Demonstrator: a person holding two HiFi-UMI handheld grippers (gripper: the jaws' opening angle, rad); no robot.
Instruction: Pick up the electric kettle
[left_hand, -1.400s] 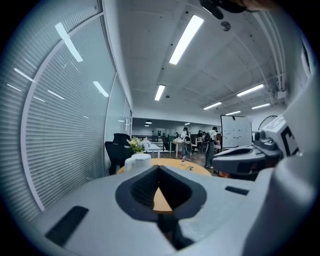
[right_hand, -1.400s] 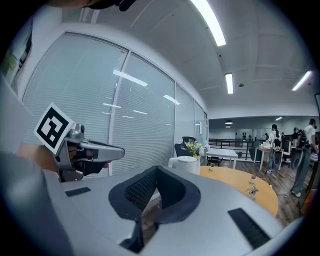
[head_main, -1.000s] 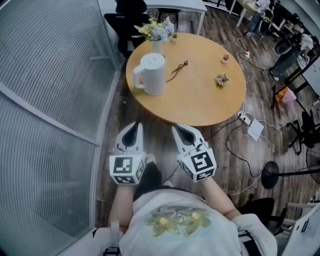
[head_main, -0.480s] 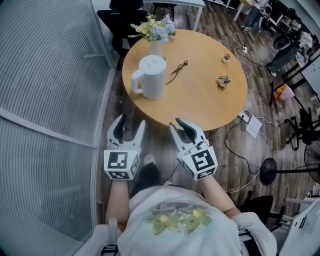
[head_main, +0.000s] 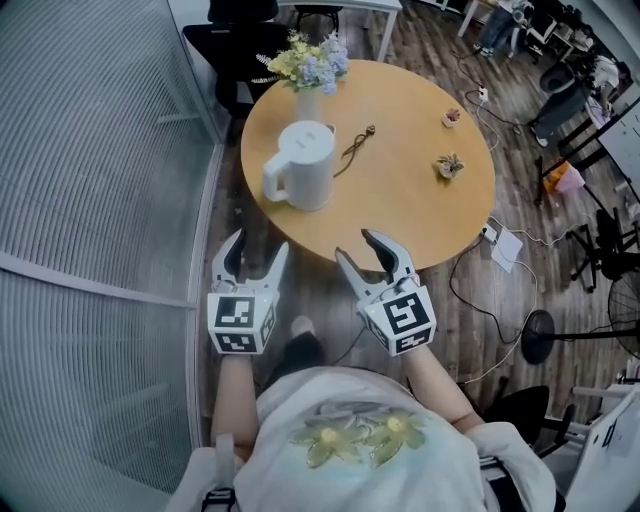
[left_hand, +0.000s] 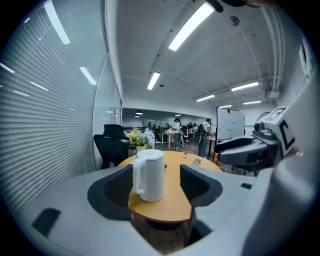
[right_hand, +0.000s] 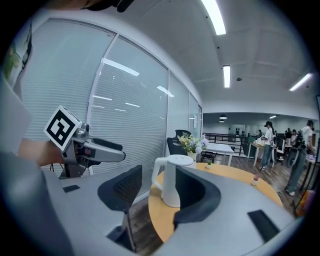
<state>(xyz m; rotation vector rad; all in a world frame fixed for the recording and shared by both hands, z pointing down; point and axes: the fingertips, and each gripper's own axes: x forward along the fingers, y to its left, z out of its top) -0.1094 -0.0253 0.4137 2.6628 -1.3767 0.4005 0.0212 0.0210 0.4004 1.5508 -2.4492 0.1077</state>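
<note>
The fingers of our left gripper (head_main: 256, 258) are spreading apart at this moment, and nothing sits between them. In the left gripper view the electric kettle (left_hand: 149, 175) shows through the gap, but it is well beyond the tips. The fingers of our right gripper (head_main: 365, 255) are opening too, also on nothing, and its own view catches the kettle just past the inner finger. We judge that both pairs are widening now so that they are ready for a broad body before they arrive.

Both grippers hang over the floor, short of the near rim of the round table (head_main: 400, 190), side by side and aimed at it. The kettle stands upright on the left part of the table, back from the near edge. Its handle (head_main: 272, 178) is turned to the left, towards the slatted glass wall (head_main: 90, 200). That favours the left gripper for the handle, with the right one free to steady the body.

Behind the kettle is a vase of flowers (head_main: 308, 62). A thin cord (head_main: 352, 140) lies just beside the kettle on its right. Two small plants (head_main: 449, 163) sit well apart from it, out of our path.
</note>
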